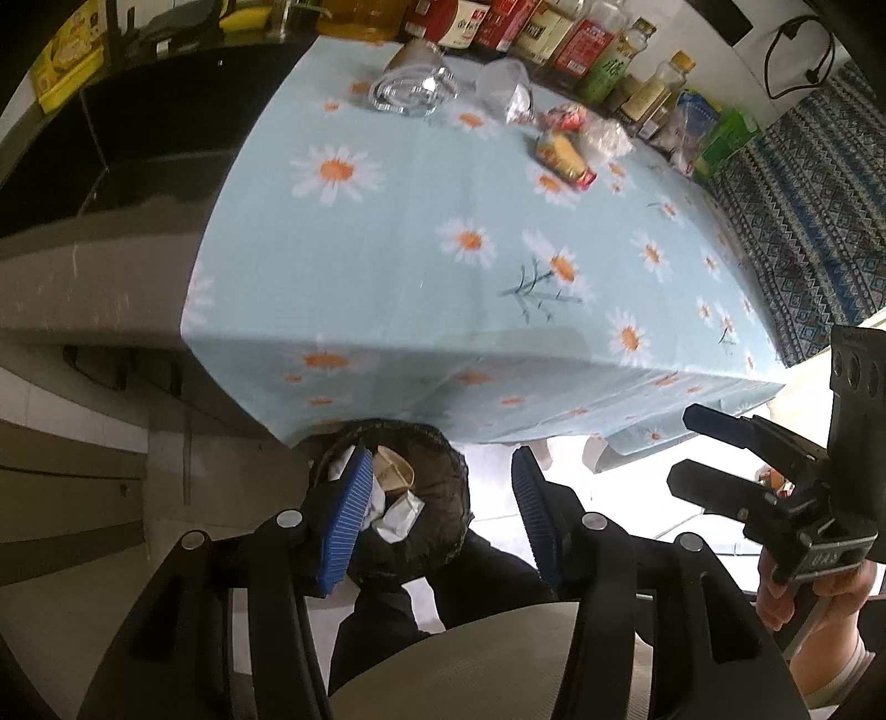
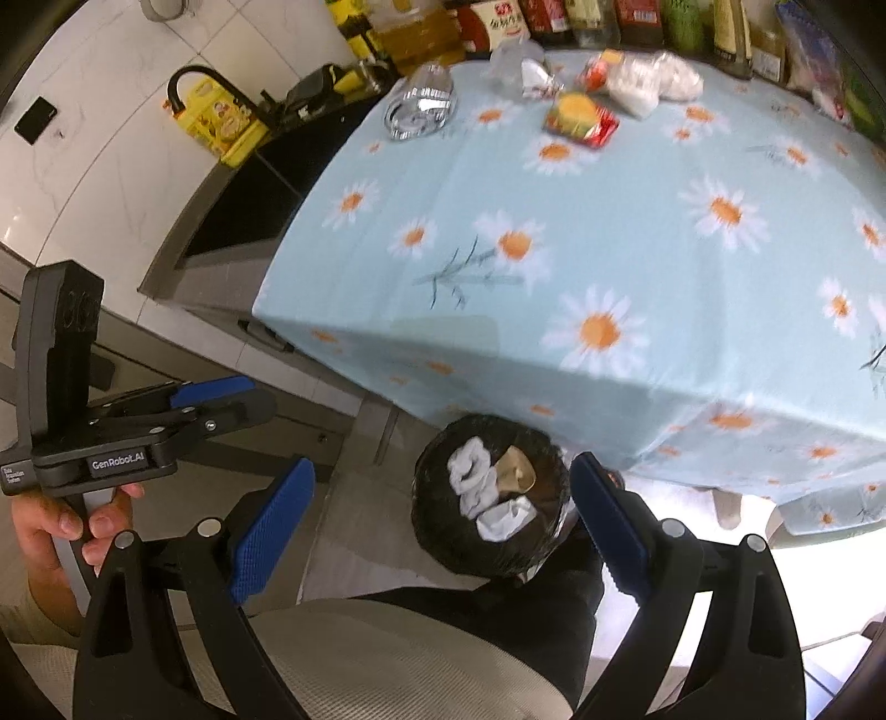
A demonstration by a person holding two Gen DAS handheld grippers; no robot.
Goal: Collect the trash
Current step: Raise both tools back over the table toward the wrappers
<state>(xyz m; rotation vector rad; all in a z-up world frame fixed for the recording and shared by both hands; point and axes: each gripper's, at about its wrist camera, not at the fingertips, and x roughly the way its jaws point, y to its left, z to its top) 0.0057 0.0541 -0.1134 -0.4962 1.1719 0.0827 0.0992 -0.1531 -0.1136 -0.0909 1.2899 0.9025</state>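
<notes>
A black-lined trash bin (image 1: 437, 515) stands on the floor below the table's near edge; it also shows in the right wrist view (image 2: 443, 531), holding white crumpled tissues (image 2: 476, 487) and a tan scrap. My left gripper (image 1: 437, 515) is open and empty above the bin. My right gripper (image 2: 443, 520) is open and empty over the bin too. On the far side of the table lie a yellow-red snack wrapper (image 1: 565, 158) (image 2: 581, 119), clear plastic wrappers (image 1: 509, 94) (image 2: 526, 69) and crumpled tissues (image 2: 648, 83).
A daisy-print tablecloth (image 1: 443, 249) covers the table. A glass ashtray (image 1: 412, 91) (image 2: 421, 108) sits at the far left. Bottles and jars (image 1: 554, 33) line the far edge. A dark counter and sink (image 1: 138, 138) lie left. A patterned blue cloth (image 1: 803, 221) hangs to the right.
</notes>
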